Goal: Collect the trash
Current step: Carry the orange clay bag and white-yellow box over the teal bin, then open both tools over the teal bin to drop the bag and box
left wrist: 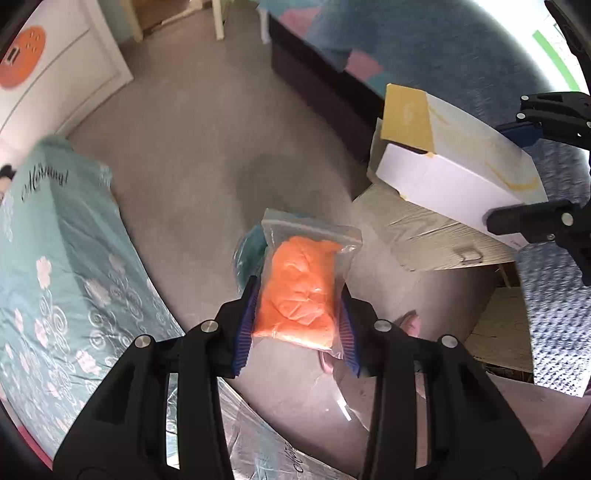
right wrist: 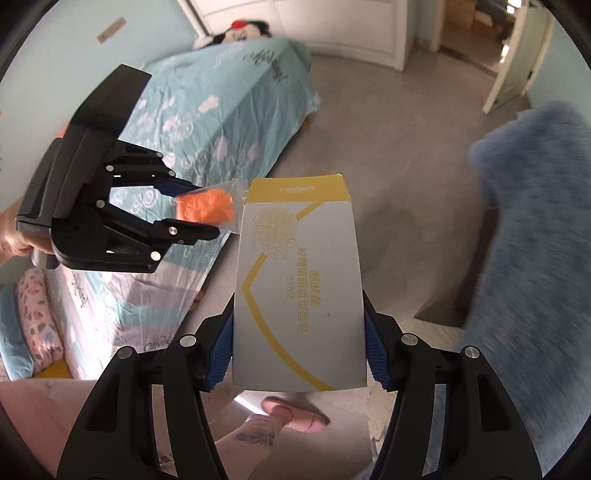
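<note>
My left gripper is shut on a clear plastic bag with orange stuff inside and holds it in the air above the grey floor. The same bag and left gripper show in the right wrist view at the left. My right gripper is shut on a white and yellow soap box, held upright in the air. That box and the right gripper show at the right of the left wrist view.
A bed with a teal flowered cover stands at the left. A blue blanket lies on furniture at the right, over a low wooden table. Grey floor lies between. A white wardrobe and a doorway are beyond. My foot in a slipper is below.
</note>
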A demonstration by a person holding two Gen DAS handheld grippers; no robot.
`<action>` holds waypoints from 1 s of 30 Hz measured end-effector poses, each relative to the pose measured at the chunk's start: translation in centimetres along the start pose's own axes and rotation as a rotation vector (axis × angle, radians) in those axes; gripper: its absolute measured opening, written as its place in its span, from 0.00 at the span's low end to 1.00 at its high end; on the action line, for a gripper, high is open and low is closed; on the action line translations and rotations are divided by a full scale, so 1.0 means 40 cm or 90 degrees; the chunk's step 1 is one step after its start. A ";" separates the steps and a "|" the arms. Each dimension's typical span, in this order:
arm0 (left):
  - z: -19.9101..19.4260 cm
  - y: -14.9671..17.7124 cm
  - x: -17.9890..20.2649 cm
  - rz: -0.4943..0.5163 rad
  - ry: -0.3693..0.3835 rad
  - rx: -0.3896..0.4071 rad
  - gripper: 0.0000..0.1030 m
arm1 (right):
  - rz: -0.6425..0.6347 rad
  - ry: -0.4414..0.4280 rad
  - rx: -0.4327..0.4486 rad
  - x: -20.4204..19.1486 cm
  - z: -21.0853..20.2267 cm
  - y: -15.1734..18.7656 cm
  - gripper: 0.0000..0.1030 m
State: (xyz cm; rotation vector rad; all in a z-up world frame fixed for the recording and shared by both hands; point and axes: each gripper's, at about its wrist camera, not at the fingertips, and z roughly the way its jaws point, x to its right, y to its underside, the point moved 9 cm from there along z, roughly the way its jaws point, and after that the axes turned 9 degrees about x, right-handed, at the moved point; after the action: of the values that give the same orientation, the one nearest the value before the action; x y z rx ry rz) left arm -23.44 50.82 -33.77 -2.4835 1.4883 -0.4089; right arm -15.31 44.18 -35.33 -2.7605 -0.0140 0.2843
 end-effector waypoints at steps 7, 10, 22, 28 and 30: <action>0.134 0.063 -0.044 -0.029 0.018 -0.038 0.36 | 0.027 -0.013 -0.066 0.029 0.193 0.032 0.59; 0.195 0.085 -0.051 -0.042 0.026 -0.051 0.36 | 0.043 -0.019 -0.092 0.041 0.275 0.054 0.59; 0.433 0.145 -0.074 -0.043 0.040 -0.094 0.36 | 0.036 -0.030 -0.152 0.084 0.500 0.137 0.59; 0.475 0.149 -0.075 -0.041 0.024 -0.109 0.52 | 0.026 -0.035 -0.163 0.095 0.531 0.134 0.68; 0.479 0.151 -0.076 -0.043 0.023 -0.110 0.54 | 0.030 -0.037 -0.161 0.097 0.529 0.128 0.68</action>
State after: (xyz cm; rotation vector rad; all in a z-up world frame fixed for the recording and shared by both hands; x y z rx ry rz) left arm -23.18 51.52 -54.08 -2.6799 1.5164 -0.3516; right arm -15.85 47.10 -57.25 -3.0047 0.0002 0.4009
